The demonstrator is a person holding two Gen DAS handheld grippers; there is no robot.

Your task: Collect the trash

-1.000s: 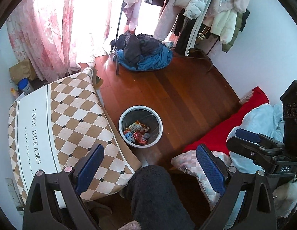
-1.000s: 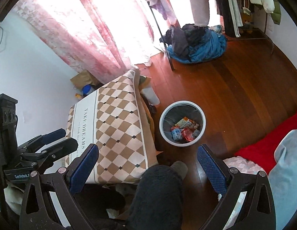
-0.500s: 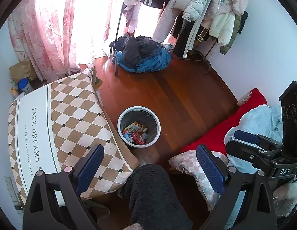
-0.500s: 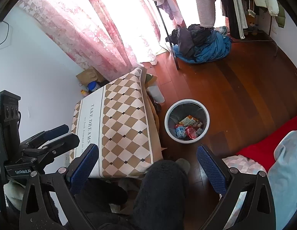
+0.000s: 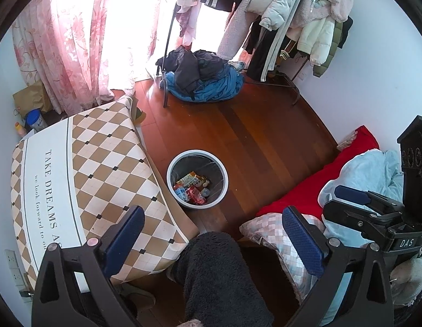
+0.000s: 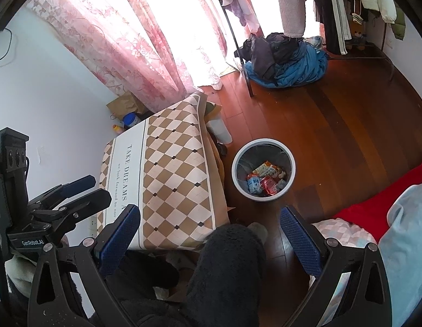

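From the left wrist, the left gripper (image 5: 212, 235) gaped wide and empty, the trash bin (image 5: 197, 179) just ahead holding light, crinkly wrappers (image 5: 191, 188) best pinched at an edge; from the right wrist, the right gripper (image 6: 211, 234) stood equally wide, bin (image 6: 263, 173) ahead.

Right gripper held high over a bedroom floor

The right gripper (image 6: 210, 241), jaws wide apart and empty, hangs above a white trash bin (image 6: 238, 175) of wrappers (image 6: 265, 179) beside a checked tablecloth (image 6: 178, 174).
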